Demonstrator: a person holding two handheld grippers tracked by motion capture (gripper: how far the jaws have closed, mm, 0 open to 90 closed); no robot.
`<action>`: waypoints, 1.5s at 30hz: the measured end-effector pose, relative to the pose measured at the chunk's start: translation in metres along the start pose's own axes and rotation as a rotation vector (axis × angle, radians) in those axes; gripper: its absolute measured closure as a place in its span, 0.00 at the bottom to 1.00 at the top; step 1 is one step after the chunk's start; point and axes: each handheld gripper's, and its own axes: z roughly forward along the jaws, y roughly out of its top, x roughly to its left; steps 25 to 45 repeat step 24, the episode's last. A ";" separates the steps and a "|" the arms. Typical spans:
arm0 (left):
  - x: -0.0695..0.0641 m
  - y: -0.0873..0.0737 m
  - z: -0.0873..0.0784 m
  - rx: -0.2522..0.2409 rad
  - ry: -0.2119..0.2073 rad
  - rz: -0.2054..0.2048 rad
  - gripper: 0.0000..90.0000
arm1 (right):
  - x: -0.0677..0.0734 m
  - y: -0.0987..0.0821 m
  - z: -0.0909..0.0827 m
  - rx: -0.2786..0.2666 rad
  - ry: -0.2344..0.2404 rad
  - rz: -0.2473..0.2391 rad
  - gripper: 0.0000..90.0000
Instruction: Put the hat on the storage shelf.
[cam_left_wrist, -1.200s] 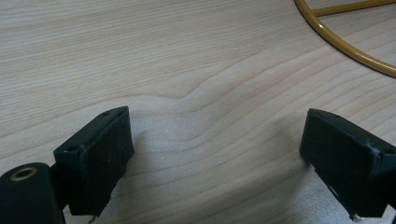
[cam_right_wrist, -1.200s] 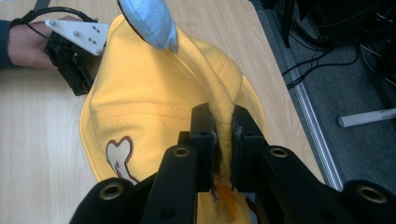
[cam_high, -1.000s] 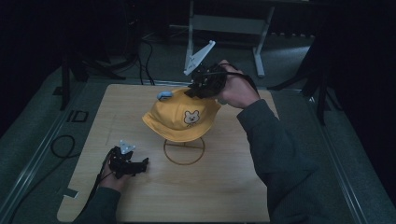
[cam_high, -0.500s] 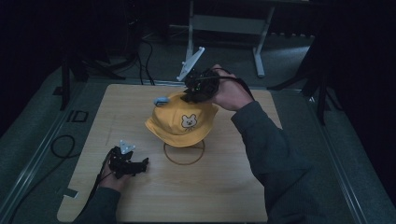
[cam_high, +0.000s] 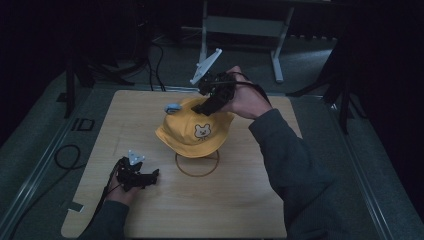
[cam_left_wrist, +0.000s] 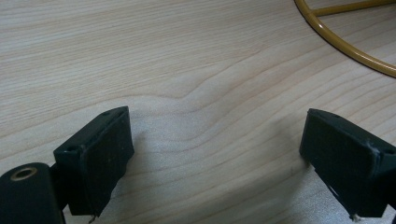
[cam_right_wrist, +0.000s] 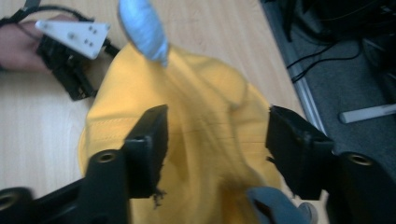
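Note:
A yellow hat with a bear face and a blue ear sits over a gold ring base at the table's middle. My right gripper hovers at the hat's far top. Its jaws have just been opening and now stand open over the yellow crown, with no pad pressing on the fabric. The blue ear shows beyond them. My left gripper rests on the wood near the front left, open, with nothing between its jaws. The ring lies just ahead of it.
The wooden table ends near a dark floor on all sides. A grey metal frame stands behind it. Cables loop on the floor at the left. My left gripper is also seen past the hat in the right gripper view.
The right gripper's jaws, shut on the hat's top before, now stand apart and have let the fabric go. The hat has settled slightly lower. The left gripper has not moved.

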 end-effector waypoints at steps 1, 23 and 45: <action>0.000 0.000 0.000 0.000 0.000 0.000 0.11 | -0.002 0.000 -0.003 -0.010 -0.012 0.009 0.38; 0.000 0.000 0.000 -0.002 0.003 0.000 0.11 | -0.003 -0.013 -0.045 -0.125 -0.101 0.039 0.29; 0.000 0.000 0.000 -0.002 0.002 0.000 0.11 | -0.004 -0.013 -0.045 -0.128 -0.101 0.038 0.29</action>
